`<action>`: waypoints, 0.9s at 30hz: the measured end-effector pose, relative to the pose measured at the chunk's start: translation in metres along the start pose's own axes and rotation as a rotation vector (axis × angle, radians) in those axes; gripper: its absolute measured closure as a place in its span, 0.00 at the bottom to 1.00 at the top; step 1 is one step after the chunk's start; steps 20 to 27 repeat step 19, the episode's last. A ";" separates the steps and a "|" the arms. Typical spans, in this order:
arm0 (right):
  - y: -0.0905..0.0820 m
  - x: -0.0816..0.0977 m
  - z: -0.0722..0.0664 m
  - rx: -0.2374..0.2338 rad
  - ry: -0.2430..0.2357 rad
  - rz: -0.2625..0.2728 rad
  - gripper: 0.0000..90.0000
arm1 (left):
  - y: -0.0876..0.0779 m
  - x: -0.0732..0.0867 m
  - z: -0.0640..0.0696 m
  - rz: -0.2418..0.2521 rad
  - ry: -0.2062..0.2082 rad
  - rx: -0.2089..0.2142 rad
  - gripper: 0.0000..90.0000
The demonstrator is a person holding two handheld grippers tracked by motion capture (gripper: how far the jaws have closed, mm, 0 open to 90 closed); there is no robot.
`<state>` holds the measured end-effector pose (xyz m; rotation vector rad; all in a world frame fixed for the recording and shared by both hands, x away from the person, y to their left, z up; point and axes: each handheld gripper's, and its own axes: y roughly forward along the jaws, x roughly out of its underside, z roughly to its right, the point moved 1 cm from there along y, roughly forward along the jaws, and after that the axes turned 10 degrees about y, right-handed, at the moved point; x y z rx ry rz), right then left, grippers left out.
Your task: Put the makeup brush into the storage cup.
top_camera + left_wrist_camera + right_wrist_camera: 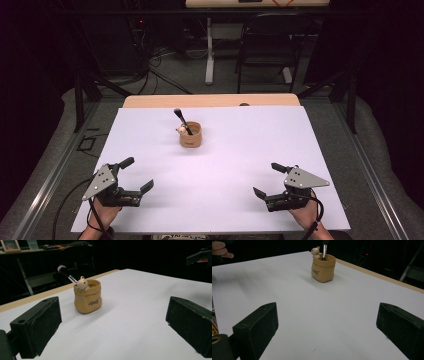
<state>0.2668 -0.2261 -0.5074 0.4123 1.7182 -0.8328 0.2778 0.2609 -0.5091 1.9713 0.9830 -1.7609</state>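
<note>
A small tan sack-shaped holder (pixel 190 135) (pixel 88 300) (pixel 323 268) stands upright on the white table cover (pixel 225 165), toward the far middle. A tiny bear figure (pixel 81 284) (pixel 315 251) peeks over its rim. A makeup brush (pixel 182 120) (pixel 66 273) (pixel 324 250) leans out of it, bristles up and to the left in the high view. My left gripper (pixel 138 174) rests open near the front left, empty. My right gripper (pixel 267 179) rests open near the front right, empty. Both point toward the holder from well short of it.
The wooden table edge (pixel 210 101) shows beyond the white cover. Behind it stand a black chair (pixel 267 45), a white desk leg (pixel 209 50) and floor cables. Metal rails (pixel 45 185) run along both sides. A wide stretch of cover lies between the grippers and the holder.
</note>
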 end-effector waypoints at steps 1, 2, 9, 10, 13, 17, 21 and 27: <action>0.000 0.000 0.000 0.001 -0.001 0.000 0.04 | 0.000 0.001 0.000 -0.004 -0.001 0.000 0.00; -0.001 0.000 0.000 0.003 -0.002 -0.002 0.04 | -0.001 0.002 0.000 -0.015 0.001 0.008 0.00; 0.000 -0.001 0.000 0.003 -0.005 0.001 0.04 | 0.000 0.005 -0.001 -0.027 -0.023 0.022 0.00; 0.000 -0.001 0.000 0.001 -0.005 0.002 0.04 | 0.000 0.006 0.000 -0.029 -0.019 0.026 0.00; 0.000 -0.001 0.000 -0.002 -0.010 0.008 0.04 | 0.001 0.006 -0.001 -0.026 -0.027 0.013 0.00; -0.002 -0.002 0.001 0.000 -0.005 0.015 0.04 | 0.001 0.006 -0.002 -0.027 -0.032 0.007 0.00; -0.002 -0.002 0.002 -0.002 -0.003 0.013 0.04 | 0.003 0.006 -0.002 -0.033 -0.044 0.007 0.00; -0.002 -0.002 0.002 -0.002 -0.003 0.013 0.04 | 0.003 0.006 -0.002 -0.033 -0.044 0.007 0.00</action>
